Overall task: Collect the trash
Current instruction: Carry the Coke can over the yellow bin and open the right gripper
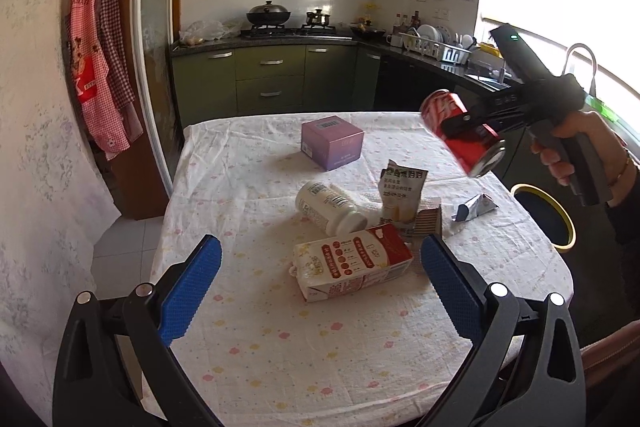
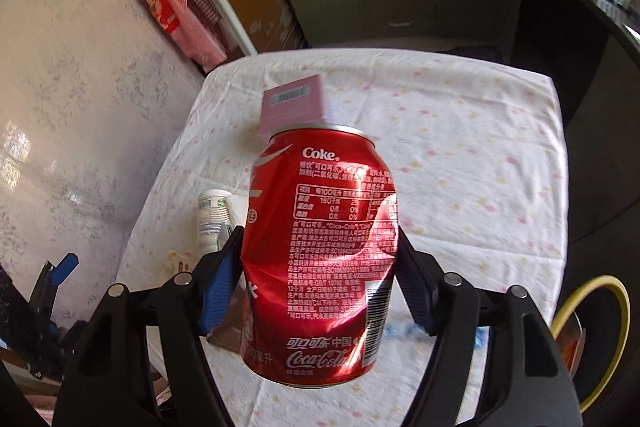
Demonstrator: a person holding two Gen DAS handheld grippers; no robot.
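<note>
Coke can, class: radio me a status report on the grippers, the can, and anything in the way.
Right gripper shut on dented red can, lifted off table. Left gripper open, empty, above milk carton. Yellow-rimmed bin beside table, nothing blocking.

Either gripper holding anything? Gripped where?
Right gripper clamps the dented Coke can across its mid-body sidewalls, off the table. Left gripper holds nothing.

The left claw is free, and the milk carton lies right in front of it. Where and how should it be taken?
Grip the milk carton across its two long side faces at mid-length, coming down from above and the near side. It lies flat on the table, long axis crosswise, between the open left claw pads. The flat faces suit the pads; avoid the gabled end.
</note>
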